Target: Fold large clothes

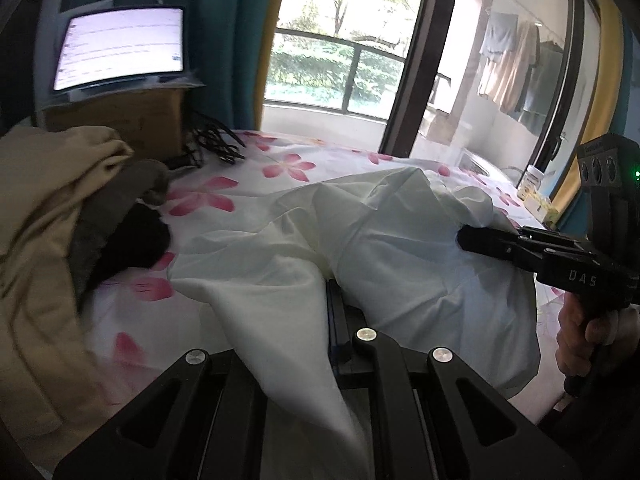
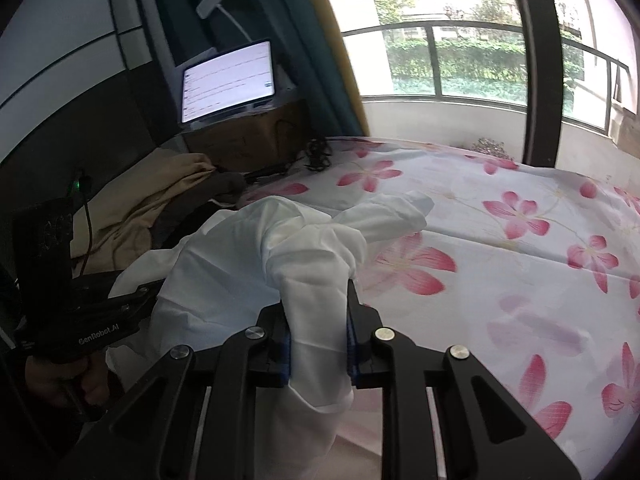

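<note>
A large white garment [image 1: 400, 240] lies bunched on the floral bedsheet [image 2: 500, 240], lifted at two spots. In the left wrist view my left gripper [image 1: 334, 292] is shut on a fold of it, and cloth drapes over the fingers and hides their tips. The right gripper [image 1: 466, 238] reaches in from the right with its tip pinching the garment's far side. In the right wrist view my right gripper [image 2: 316, 304] is shut on a thick bunch of the white garment [image 2: 248, 256]. The left gripper [image 2: 154, 292] holds the cloth's left edge.
A heap of beige and dark clothes [image 1: 48, 216] fills the bed's left side. Behind it a lit screen [image 1: 120, 48] stands on a cardboard box [image 1: 128, 120] beside tangled cables [image 1: 216, 144]. A jar [image 1: 532, 178] sits at the right edge. Bare sheet stretches right [image 2: 520, 300].
</note>
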{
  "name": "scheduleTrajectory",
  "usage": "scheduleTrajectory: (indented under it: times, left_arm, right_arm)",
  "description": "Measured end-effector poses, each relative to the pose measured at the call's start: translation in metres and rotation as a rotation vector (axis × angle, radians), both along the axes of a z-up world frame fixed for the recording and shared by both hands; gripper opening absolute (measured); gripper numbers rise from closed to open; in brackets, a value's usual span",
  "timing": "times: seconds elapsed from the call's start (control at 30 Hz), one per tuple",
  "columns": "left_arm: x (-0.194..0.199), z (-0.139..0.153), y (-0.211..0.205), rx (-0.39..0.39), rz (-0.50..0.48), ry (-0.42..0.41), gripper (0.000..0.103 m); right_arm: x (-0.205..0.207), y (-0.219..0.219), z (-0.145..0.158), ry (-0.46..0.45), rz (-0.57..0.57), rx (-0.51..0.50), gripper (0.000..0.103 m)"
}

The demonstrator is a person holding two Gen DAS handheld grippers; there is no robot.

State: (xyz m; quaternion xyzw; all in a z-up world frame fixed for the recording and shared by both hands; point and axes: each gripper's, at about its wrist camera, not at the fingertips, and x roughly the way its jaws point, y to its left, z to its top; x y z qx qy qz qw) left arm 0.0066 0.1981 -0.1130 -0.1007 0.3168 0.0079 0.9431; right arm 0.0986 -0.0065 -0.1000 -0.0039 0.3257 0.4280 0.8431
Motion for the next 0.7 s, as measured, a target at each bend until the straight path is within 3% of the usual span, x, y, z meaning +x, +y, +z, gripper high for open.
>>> scheduleTrajectory:
  times: [0.4,0.7]
  left_arm:
    - [-0.056,0.016,0.042,0.038,0.095,-0.039,0.007]
    - [-0.06,-0.003,0.059,0.029,0.109,0.005,0.007]
  right_arm:
    - [-0.044,0.049,0.009,-0.016,0.108,0.022,0.02]
    - [-0.058,0.076,-0.004,-0.03,0.12,-0.012,0.019]
